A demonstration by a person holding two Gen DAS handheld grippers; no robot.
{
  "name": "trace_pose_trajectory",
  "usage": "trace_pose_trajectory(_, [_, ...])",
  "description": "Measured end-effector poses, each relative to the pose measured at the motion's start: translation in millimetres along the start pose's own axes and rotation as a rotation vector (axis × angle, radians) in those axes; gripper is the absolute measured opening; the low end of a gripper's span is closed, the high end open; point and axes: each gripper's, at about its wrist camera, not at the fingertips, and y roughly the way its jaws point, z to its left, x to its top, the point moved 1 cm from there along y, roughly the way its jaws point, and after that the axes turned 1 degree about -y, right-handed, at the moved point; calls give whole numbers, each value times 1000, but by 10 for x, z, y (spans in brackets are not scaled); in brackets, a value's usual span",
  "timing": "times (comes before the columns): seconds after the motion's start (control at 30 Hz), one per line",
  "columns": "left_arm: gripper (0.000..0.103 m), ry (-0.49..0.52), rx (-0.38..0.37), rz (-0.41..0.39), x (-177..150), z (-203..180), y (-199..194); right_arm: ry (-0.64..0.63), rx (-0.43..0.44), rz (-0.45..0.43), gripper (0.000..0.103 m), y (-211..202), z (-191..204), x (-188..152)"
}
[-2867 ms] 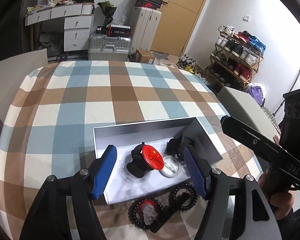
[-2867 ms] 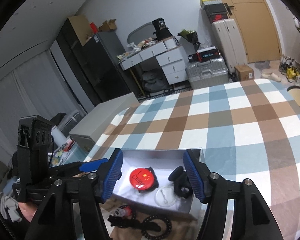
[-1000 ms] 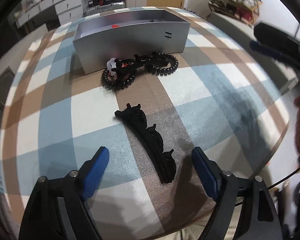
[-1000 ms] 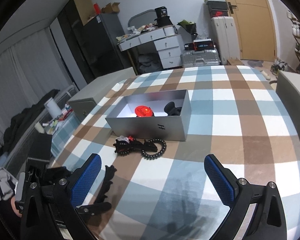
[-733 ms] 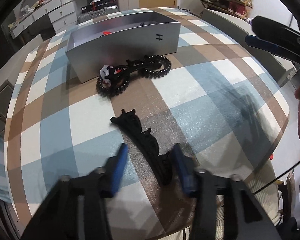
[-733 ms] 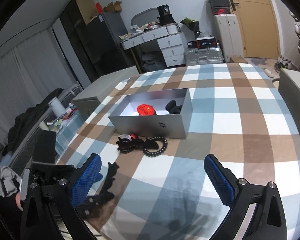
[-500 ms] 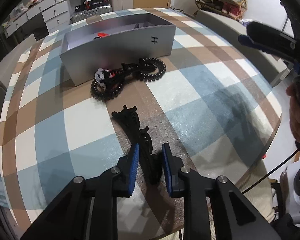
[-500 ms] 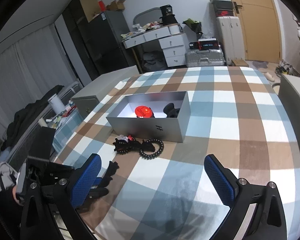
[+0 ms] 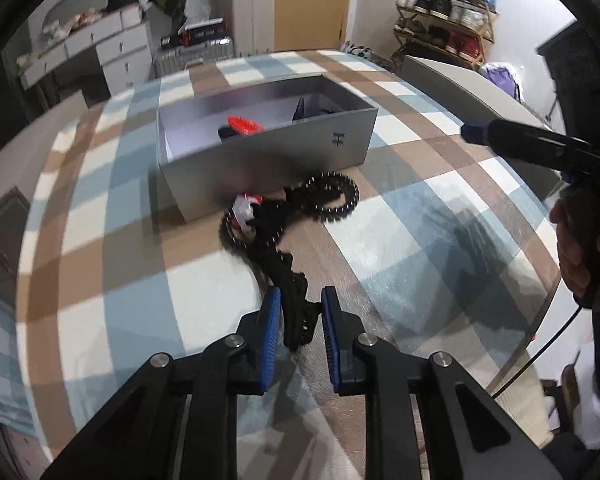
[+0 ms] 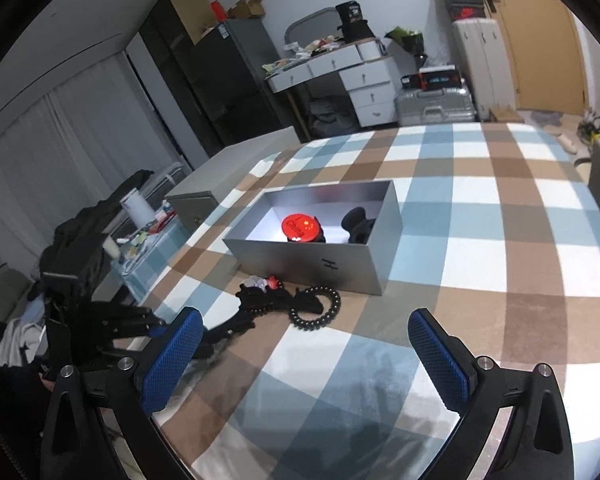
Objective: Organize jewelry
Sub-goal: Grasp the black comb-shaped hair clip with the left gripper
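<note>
My left gripper (image 9: 298, 322) is shut on a long black hair clip (image 9: 290, 292), held out toward the grey box (image 9: 268, 160); the clip also shows in the right wrist view (image 10: 228, 334). Two black beaded bracelets (image 9: 332, 198) with a red and white charm (image 9: 246, 208) lie on the cloth by the box's front wall. Inside the box sit a red badge (image 10: 300, 227) and a black piece (image 10: 356, 222). My right gripper (image 10: 306, 354) is open and empty above the near cloth.
The table has a blue, brown and white checked cloth (image 10: 500, 264). A grey cabinet (image 10: 228, 184) stands left of the table. The right hand and its gripper body (image 9: 540, 148) reach in from the right in the left wrist view.
My left gripper closed on the black hair clip, lifted it and carried it toward the box. The right gripper stayed open, shifting slightly.
</note>
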Motion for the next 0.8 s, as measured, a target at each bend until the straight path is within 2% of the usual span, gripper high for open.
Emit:
trace_pose_trajectory(0.17, [14, 19, 35, -31, 85, 59, -66, 18, 9, 24, 103, 127, -80, -7])
trace_pose_trajectory(0.4, [14, -57, 59, -88, 156, 237, -111, 4, 6, 55, 103, 343, -76, 19])
trace_pose_trajectory(0.6, [14, -90, 50, -93, 169, 379, -97, -2, 22, 91, 102, 588, -53, 67])
trace_pose_trajectory(0.7, [14, -103, 33, -98, 174, 431, -93, -4, 29, 131, 97, 745, -28, 58])
trace_pose_trajectory(0.77, [14, -108, 28, -101, 170, 455, -98, -11, 39, 158, 86, 836, 4, 45])
trace_pose_trajectory(0.8, [14, -113, 26, -102, 167, 470, -101, -17, 45, 167, 85, 877, 25, 44])
